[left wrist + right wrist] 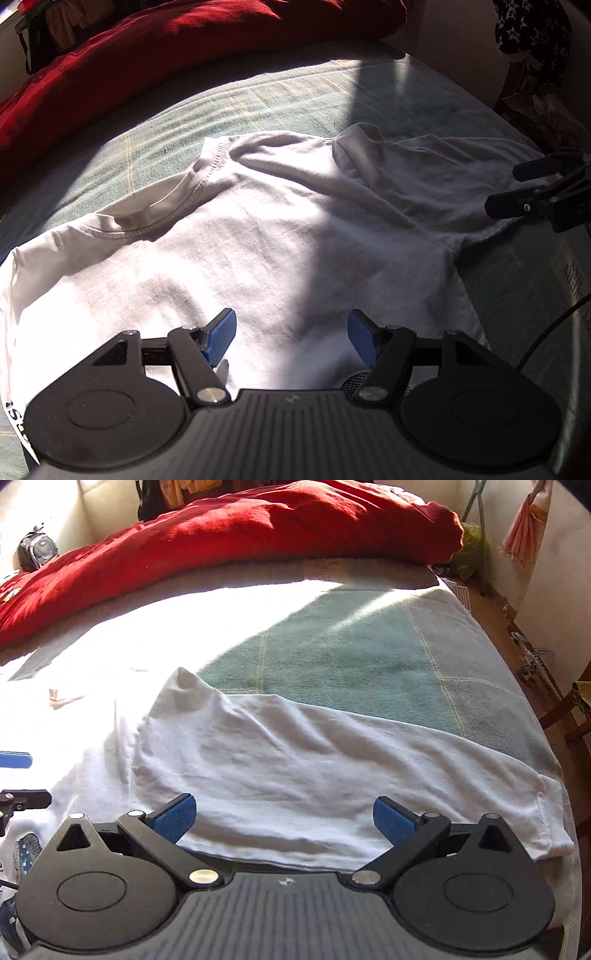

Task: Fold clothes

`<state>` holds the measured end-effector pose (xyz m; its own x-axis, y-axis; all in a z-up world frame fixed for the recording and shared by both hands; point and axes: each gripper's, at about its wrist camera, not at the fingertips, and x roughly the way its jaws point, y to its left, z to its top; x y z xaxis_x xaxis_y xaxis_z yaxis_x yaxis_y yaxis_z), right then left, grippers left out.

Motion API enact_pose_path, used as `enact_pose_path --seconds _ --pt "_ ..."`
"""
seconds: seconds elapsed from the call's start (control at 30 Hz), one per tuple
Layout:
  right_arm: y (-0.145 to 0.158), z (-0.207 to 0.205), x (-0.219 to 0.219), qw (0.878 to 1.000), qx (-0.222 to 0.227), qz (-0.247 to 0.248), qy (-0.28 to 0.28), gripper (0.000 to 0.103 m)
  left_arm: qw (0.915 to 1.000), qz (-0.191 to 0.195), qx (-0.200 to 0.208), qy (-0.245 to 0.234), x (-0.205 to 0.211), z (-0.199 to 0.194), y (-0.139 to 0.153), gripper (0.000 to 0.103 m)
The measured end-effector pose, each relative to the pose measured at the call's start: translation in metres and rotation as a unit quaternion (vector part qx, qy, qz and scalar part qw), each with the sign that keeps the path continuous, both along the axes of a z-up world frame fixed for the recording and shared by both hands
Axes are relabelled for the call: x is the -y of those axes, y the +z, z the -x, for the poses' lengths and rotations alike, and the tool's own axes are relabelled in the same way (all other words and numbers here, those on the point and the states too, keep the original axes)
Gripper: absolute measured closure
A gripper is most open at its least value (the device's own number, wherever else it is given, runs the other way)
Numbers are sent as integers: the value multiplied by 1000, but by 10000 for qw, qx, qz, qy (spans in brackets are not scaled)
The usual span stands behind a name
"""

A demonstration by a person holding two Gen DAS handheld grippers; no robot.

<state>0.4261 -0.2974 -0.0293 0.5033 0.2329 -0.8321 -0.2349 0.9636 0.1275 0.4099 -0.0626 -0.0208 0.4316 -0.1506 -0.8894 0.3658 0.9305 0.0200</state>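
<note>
- Through the left wrist camera, I am seeing my left gripper [291,338] standing wide open, its blue pads gripping nothing and hanging over the body of the white T-shirt [258,240].
- The T-shirt is lying spread on the bed [295,96], which is covered by a pale green checked blanket; the collar [177,206] is sitting ahead and to the left of the gripper, and one sleeve is reaching out ahead to the right.
- My right gripper [509,188] is showing at the right edge of this view, over that sleeve, its two fingers set apart.
- A red duvet [166,48] is lying bunched far ahead, along the far side of the bed.
- Through the right wrist camera, I am seeing the right gripper [284,818] also spread wide, with nothing between its pads.
- The T-shirt's sleeve [332,768] is lying directly ahead of and beneath it, wrinkled, with the hem running off to the right near the bed edge.
- The left gripper [16,775] is peeking in at the left edge, washed out by sunlight.
- The red duvet [240,528] is stretching across the far side, well apart from the shirt.
</note>
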Motion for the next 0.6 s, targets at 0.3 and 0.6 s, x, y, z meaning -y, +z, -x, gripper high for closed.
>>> enact_pose_path --seconds 0.3,0.6 --pt "-45 38 -129 9759 194 1110 1868 0 9989 -365 -204 191 -43 29 -17 33" --pt "-16 71 -107 9764 201 917 1944 0 9986 -199 -220 428 -56 31 -13 32"
